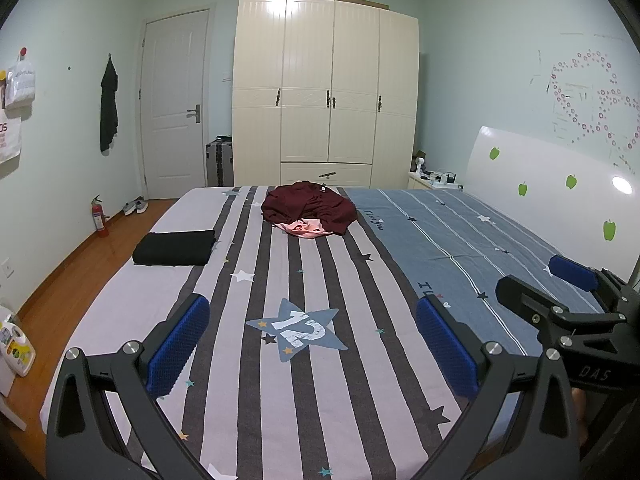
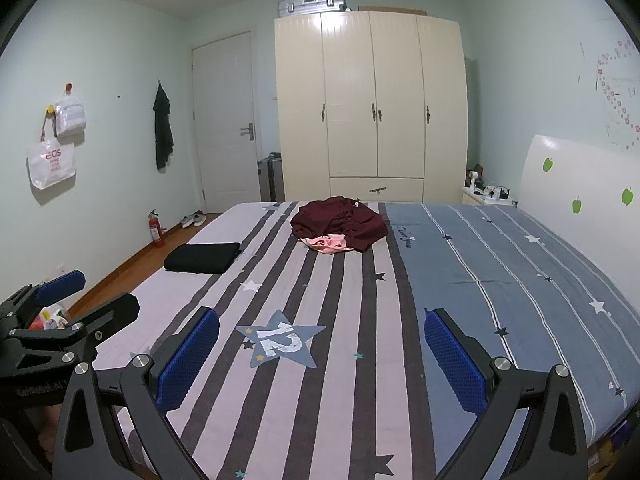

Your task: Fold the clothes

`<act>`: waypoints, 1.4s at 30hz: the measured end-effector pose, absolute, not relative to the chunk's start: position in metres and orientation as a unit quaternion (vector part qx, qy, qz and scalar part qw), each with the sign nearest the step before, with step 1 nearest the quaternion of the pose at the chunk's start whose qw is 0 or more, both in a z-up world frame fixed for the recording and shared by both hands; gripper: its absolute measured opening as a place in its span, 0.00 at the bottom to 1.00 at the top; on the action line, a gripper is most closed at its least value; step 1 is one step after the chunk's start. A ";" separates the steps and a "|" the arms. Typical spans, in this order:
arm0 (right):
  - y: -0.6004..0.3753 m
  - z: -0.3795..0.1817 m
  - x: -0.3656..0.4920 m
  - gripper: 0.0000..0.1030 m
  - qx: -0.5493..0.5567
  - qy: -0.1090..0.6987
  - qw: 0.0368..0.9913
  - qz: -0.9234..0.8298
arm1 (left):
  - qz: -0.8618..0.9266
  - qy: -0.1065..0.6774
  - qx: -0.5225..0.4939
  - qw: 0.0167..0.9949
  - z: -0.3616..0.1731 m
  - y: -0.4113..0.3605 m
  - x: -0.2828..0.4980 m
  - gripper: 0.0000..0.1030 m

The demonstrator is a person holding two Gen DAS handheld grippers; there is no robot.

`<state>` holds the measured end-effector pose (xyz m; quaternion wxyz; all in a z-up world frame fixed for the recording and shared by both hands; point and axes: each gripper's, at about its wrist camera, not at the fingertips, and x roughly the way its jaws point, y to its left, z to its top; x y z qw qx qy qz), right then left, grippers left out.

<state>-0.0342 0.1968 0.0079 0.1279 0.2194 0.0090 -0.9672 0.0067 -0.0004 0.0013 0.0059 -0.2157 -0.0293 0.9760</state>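
Both tongs, left [image 1: 312, 354] and right [image 2: 322, 354], hover wide apart and empty over the near end of the bed [image 1: 460, 240]. The maroon garment [image 1: 308, 206] lies crumpled straight ahead near the far edge, on top of something pink [image 1: 306, 227] (perhaps a second garment). A folded black piece [image 1: 174, 247] sits well left; nothing stands between.

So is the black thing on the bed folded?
Folded. The black garment lies as a neat flat rectangle; the red top is crumpled.
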 end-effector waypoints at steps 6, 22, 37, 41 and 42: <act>0.198 0.006 -0.034 0.99 0.219 0.008 0.128 -0.967 | 0.976 -0.030 -0.216 0.004 0.003 -0.001 0.007 0.99; 0.198 -0.021 -0.050 0.99 0.244 0.007 0.127 -0.961 | 0.970 -0.052 -0.236 0.019 -0.029 -0.014 -0.005 0.99; 0.179 -0.182 -0.192 0.99 0.368 0.008 0.126 -0.921 | 0.926 -0.054 -0.372 0.004 -0.216 -0.039 -0.137 0.99; 0.176 -0.226 -0.234 0.99 0.416 -0.011 0.118 -0.902 | 0.907 -0.068 -0.415 -0.023 -0.249 -0.047 -0.162 0.94; 0.176 -0.231 -0.239 0.99 0.426 -0.013 0.117 -0.897 | 0.899 -0.073 -0.431 -0.023 -0.254 -0.048 -0.167 0.93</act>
